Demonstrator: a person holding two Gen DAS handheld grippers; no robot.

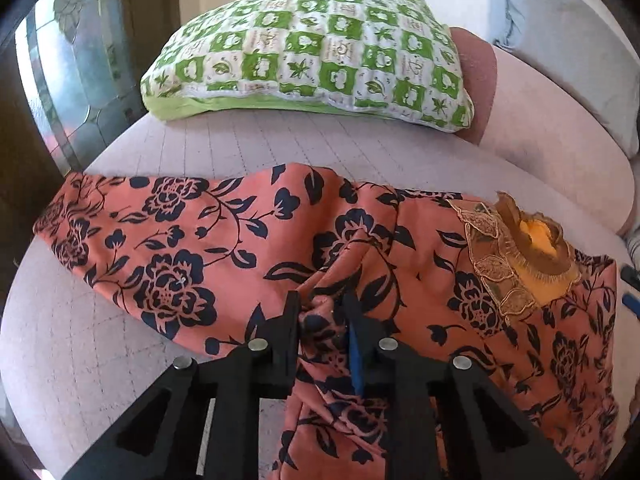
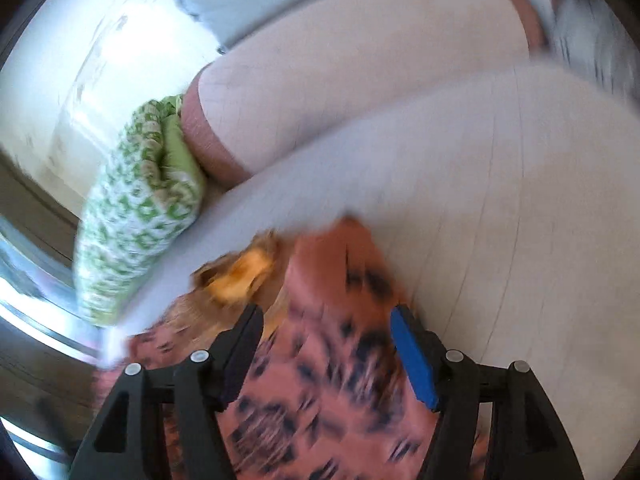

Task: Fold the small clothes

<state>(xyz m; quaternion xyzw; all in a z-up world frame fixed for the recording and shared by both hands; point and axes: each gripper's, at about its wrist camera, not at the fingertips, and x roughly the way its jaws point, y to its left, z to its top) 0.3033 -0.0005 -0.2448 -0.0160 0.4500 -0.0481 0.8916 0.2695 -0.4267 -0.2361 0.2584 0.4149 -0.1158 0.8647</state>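
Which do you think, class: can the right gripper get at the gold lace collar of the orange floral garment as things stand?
Probably yes. The right gripper is open over the garment, and the collar lies just ahead to its left with nothing over it, though the view is blurred.

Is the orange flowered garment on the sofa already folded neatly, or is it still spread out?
Still mostly spread out. The garment lies wide and wrinkled across the sofa seat, gathered only where the left tongs pinch a fold.

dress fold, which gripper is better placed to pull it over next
Left, probably: the left gripper is shut on bunched dress fabric. The right gripper is open above it, gripping nothing.
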